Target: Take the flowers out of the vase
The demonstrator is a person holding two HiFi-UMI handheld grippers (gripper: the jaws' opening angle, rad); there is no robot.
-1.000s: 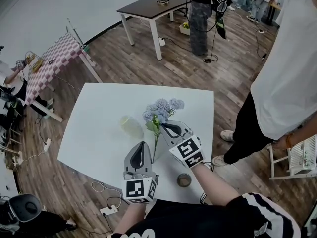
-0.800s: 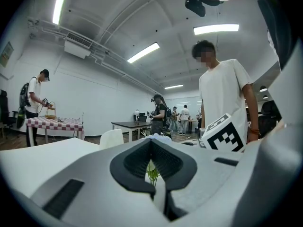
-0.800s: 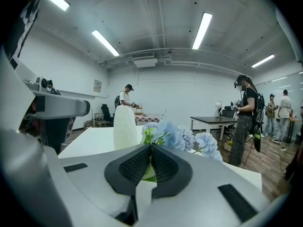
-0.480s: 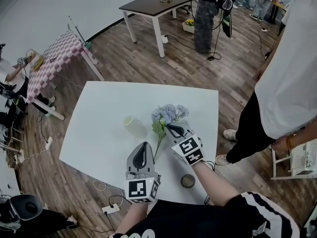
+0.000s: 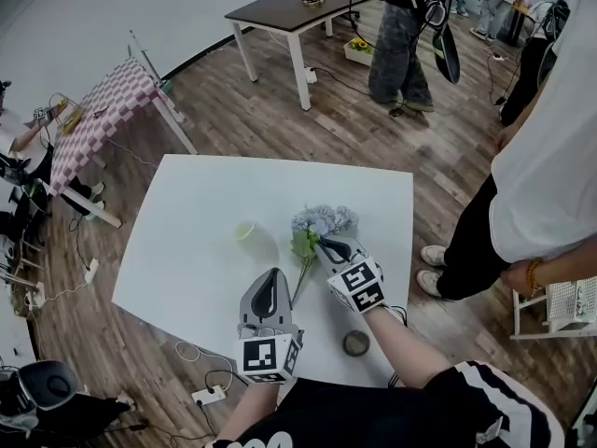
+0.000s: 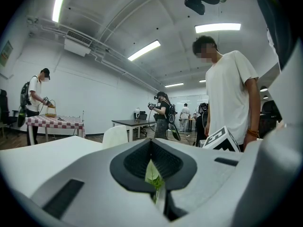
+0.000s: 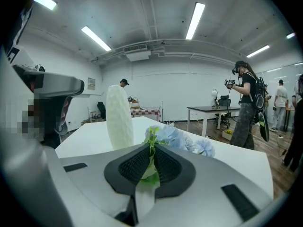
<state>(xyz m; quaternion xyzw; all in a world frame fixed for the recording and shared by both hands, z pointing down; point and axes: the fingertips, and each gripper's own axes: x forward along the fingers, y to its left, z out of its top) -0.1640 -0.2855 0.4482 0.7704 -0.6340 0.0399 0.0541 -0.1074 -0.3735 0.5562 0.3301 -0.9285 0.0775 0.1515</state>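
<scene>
A bunch of pale blue flowers (image 5: pixel 324 220) with green leaves and a long thin stem (image 5: pixel 298 283) is out of the vase, held low over the white table (image 5: pixel 187 203). My right gripper (image 5: pixel 326 247) is shut on the stem just below the leaves; in the right gripper view the flowers (image 7: pixel 177 138) lie straight beyond the jaws. The pale ribbed vase (image 5: pixel 250 239) stands upright to the left of them, untouched. My left gripper (image 5: pixel 270 280) hovers near the stem's lower end with its jaws together. A leaf shows through their slit, but I cannot tell if it is pinched.
A small brown round object (image 5: pixel 355 343) lies near the table's front edge. A person in a white shirt (image 5: pixel 550 147) stands close at the right, beside a white wire stool (image 5: pixel 571 299). A dark table (image 5: pixel 289 7) and a checked table (image 5: pixel 98 110) stand farther off.
My right gripper has lowered the flowers toward the table and carried them slightly right, away from the vase. The left gripper and the vase have stayed put.
</scene>
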